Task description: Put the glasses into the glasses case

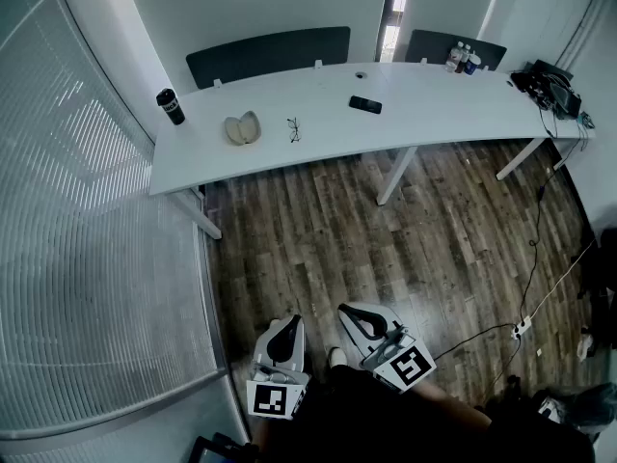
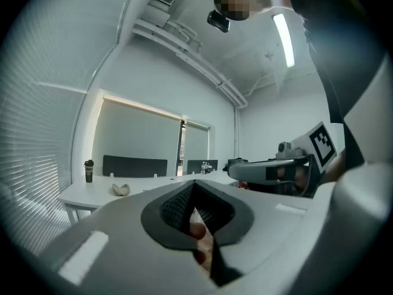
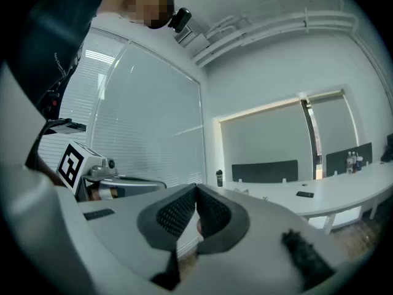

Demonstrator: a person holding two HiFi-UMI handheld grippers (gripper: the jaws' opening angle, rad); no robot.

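**Both grippers closed on nothing, glasses well away on the table**

In the head view, the left gripper (image 1: 287, 324) and the right gripper (image 1: 349, 313) are seen side by side over the wooden floor (image 1: 386, 249), each with its jaws brought together on nothing. Well beyond them, the glasses (image 1: 293, 129) are laid on the white table (image 1: 405, 114), just beside the open case (image 1: 242, 128). A black bottle (image 1: 171, 106) and a phone (image 1: 365, 104) are also set on the table.

In the left gripper view, the jaws are seen closed tip to tip, with the case (image 2: 120, 189) far ahead on the table; the glasses cannot be made out.

In the right gripper view, the jaws are likewise pressed together and empty, and the table (image 3: 331, 195) is seen far past them.
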